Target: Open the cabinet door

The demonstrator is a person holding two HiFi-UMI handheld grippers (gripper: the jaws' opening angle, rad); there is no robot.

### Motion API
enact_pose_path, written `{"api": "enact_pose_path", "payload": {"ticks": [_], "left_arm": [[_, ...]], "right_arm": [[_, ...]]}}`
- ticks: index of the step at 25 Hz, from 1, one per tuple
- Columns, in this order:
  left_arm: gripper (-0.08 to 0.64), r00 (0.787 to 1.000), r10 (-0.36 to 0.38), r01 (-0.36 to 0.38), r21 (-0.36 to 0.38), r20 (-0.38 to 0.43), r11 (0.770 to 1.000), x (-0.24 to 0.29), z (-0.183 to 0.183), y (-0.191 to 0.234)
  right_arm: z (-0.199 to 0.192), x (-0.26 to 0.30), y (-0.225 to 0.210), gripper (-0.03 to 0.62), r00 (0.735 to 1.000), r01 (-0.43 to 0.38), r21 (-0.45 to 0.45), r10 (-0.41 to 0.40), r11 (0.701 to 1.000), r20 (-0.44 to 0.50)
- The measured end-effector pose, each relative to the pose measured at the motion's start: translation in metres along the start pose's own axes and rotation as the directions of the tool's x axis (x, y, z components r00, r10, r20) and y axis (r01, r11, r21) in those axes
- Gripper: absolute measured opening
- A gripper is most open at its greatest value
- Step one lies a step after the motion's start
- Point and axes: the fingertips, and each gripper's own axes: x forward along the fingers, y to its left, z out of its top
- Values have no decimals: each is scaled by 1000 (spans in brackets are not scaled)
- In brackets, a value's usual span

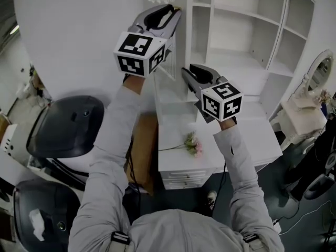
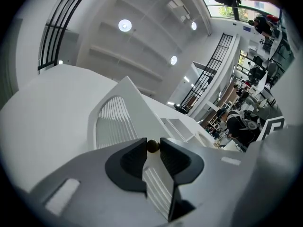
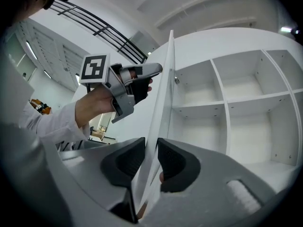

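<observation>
Cabinet door [image 3: 163,93]: upright louvred panel, long axis vertical, swung out from the left side of the cabinet [image 1: 236,35] at the far edge of the counter [image 1: 252,135]. Left claw [image 2: 152,149] pinches the door's small round knob [image 2: 152,145]. Right claw [image 3: 151,150], narrowly parted, clamps the panel's thin edge.

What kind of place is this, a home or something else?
Probably a big indoor hall or showroom, not a home: a white cabinet and desk stand under high round lamps, and other people are busy farther off.
</observation>
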Motion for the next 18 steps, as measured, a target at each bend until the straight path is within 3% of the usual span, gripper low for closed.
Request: {"api": "enact_pose_path", "payload": {"ticks": [6,18], "left_arm": [[110,999,8,-6,-53,42,999,-37,10,28],[95,997,73,-72,-16,29,997,-93,5,81]], "right_arm": [[10,15,46,95,998,-56,-52,54,997,-29],[17,63,111,97,988,-156,-31,156,987,-13]]}}
